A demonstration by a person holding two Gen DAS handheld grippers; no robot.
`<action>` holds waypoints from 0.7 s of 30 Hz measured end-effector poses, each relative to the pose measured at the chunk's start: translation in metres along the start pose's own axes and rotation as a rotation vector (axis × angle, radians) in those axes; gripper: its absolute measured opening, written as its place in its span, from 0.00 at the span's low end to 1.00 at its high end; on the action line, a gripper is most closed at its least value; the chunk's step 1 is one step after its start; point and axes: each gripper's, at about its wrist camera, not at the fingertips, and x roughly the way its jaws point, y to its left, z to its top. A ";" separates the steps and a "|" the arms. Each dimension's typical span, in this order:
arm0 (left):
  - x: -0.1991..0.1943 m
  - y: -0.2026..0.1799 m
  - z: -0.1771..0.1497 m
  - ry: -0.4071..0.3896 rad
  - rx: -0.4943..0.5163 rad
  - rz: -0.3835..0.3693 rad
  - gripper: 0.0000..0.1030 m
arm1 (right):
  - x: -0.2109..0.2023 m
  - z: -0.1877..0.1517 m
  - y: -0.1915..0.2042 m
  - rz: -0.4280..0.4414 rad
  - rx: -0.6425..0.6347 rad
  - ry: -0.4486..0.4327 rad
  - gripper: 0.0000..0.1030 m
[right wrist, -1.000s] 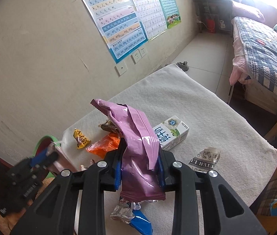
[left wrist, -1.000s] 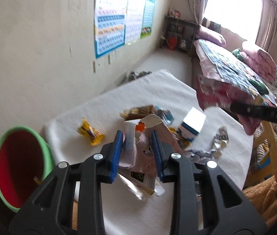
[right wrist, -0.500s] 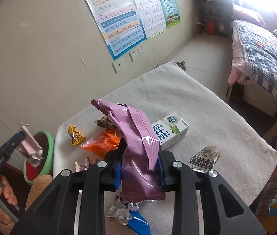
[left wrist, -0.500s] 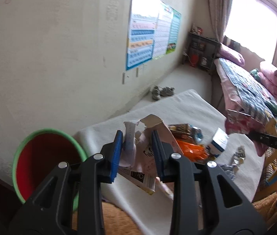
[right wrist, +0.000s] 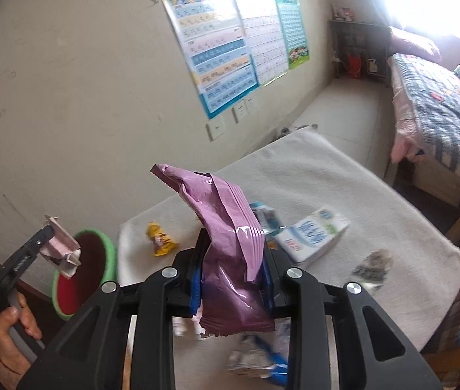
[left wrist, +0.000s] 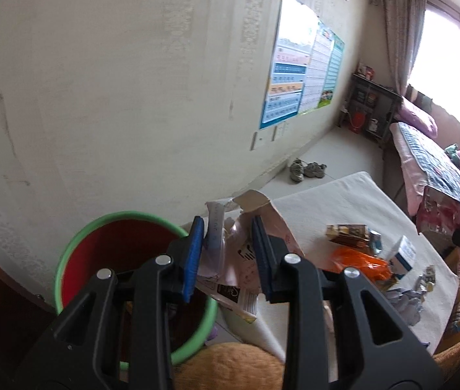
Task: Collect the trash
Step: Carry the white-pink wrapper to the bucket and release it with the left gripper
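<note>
Bedroom wall with posters is backing a white cloth-covered tabletop [right wrist: 343, 175], where litter is lying scattered. Round red bin with a green rim [left wrist: 106, 243] is standing just beside the tabletop's near end. Left tool [left wrist: 226, 253] is gripping a crumpled pink-and-white paper carton scrap [left wrist: 246, 250], hanging over the bin's rim, looking about ready to drop. Right tool [right wrist: 233, 279] is clamping a purple foil snack bag [right wrist: 226, 247] above the tabletop. Remaining to collect: white-and-blue milk carton [right wrist: 314, 237], orange plastic wrapper [left wrist: 356, 261], small yellow sweet wrapper [right wrist: 158, 239], several foil scraps. Task is looking well short of done.
</note>
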 end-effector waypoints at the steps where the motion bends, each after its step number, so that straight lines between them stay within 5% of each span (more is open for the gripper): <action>1: 0.000 0.006 0.000 -0.003 -0.004 0.013 0.28 | 0.003 0.000 0.008 0.004 -0.011 0.005 0.27; 21: 0.016 0.091 -0.019 0.060 -0.078 0.161 0.29 | 0.089 -0.003 0.146 0.171 -0.209 0.146 0.28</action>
